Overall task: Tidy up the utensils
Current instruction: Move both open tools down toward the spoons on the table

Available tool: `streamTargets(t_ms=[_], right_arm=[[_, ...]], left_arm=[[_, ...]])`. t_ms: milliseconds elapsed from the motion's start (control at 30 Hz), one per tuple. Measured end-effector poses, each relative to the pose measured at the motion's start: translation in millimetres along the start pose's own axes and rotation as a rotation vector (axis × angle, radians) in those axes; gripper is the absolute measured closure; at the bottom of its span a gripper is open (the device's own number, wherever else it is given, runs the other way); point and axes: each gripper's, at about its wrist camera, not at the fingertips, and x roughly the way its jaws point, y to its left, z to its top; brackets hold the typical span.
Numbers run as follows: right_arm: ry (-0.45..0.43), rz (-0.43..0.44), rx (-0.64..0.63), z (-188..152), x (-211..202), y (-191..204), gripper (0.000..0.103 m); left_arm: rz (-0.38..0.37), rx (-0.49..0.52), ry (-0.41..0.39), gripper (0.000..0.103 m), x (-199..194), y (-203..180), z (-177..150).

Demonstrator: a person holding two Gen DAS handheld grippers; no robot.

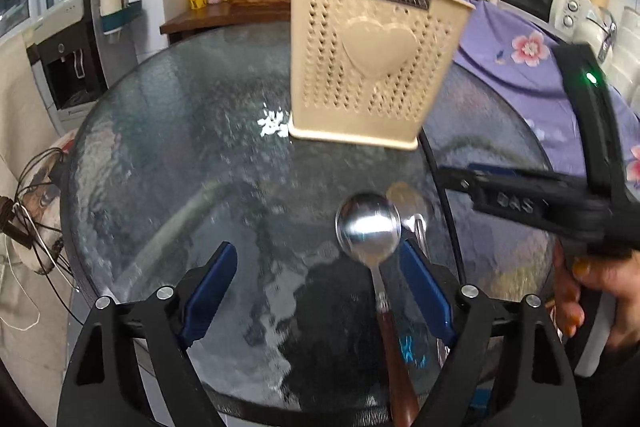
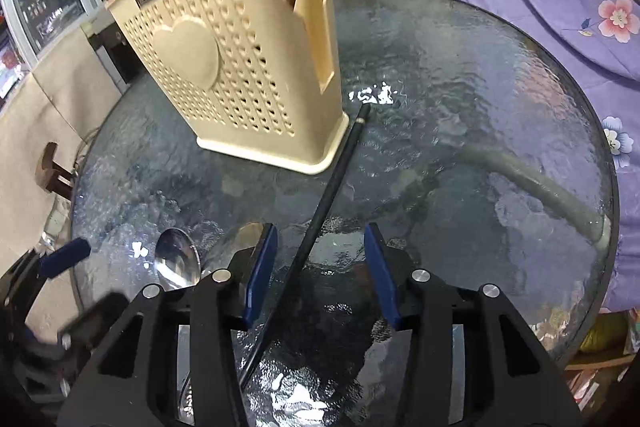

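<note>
Left tool [image 1: 316, 277] gapes around a glossy wood-handled spoon [image 1: 369, 227] over rippled glass.

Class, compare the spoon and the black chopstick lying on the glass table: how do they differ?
The spoon has a broad shiny metal bowl and a brown handle; the chopstick is a thin, plain black rod. The spoon lies between the left gripper fingers; the chopstick lies between the right gripper fingers, its tip beside the beige holder. Both lie flat on the table.

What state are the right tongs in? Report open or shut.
Open. The right tongs show a wide gap between the blue pads, and the black chopstick lies loose on the glass table between them.
</note>
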Motion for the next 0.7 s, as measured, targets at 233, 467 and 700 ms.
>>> streamTargets(t_ms=[233,467,700], right_arm=[[0.016,-0.073,-0.039,7,14,15,0.066],[0.024,-0.111,-0.112,8,14,15,0.089],[0.053,-0.076,-0.14,-2,0,-6,0.091]], left_arm=[[-0.001,0.025,0.03,0.023,4,-5,-11],[-0.011,0.045,0.055,0.03,10,-15,-16],[-0.01,0.059,0.077,0.031,18,-20,-17]])
